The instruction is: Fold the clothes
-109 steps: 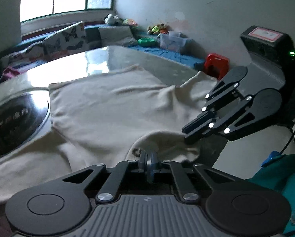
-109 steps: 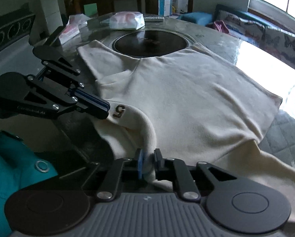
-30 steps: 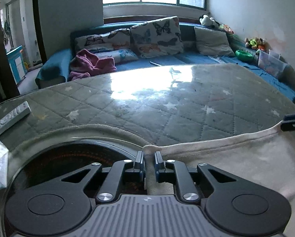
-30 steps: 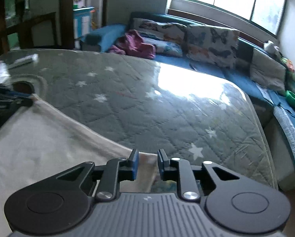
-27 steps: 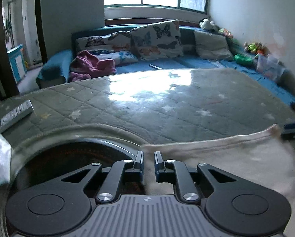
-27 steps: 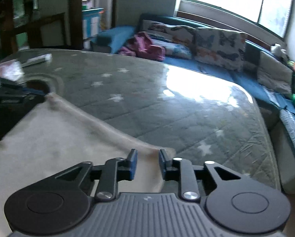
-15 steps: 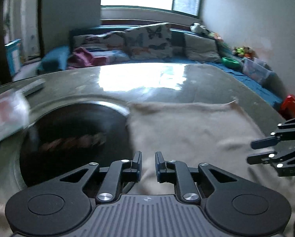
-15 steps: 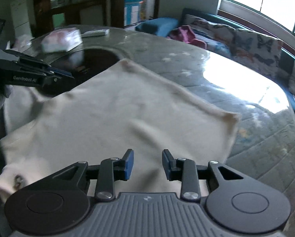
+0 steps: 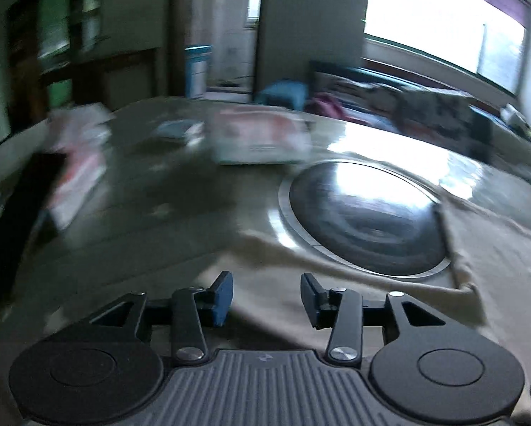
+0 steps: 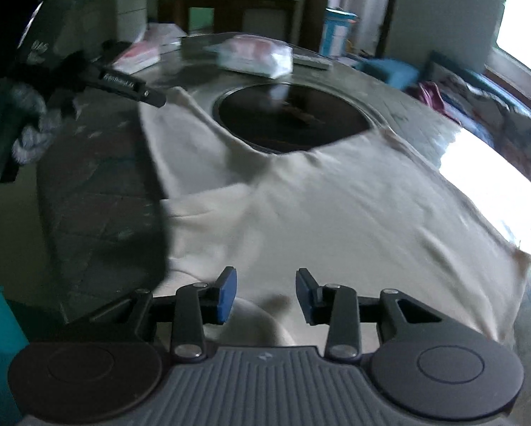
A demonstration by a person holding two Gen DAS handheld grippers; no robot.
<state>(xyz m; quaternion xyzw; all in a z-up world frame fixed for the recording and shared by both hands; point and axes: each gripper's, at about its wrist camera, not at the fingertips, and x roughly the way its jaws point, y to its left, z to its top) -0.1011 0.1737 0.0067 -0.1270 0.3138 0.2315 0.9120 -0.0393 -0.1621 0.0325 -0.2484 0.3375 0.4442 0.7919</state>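
- The left gripper hovered low over the cream garment near the table's near edge, its jaws spread wide and gripping nothing; cloth lay in the gap beneath them.
- The right gripper was likewise released, jaws well apart, poised above the garment's near portion with no fabric pinched between them.
- In the right wrist view the left gripper's fingers reached in from the left edge, just beside the garment's far-left corner; whether they touched the cloth could not be told.
- The garment lay spread across the table, one edge overlapping the rim of the dark round inset at the table's centre.
- A white packet sat near the far edge, beyond the inset; papers lay toward the far-left corner.
- The left wrist view was heavily blurred, so items at the far edge were hard to make out; the garment's right side was cut off there.
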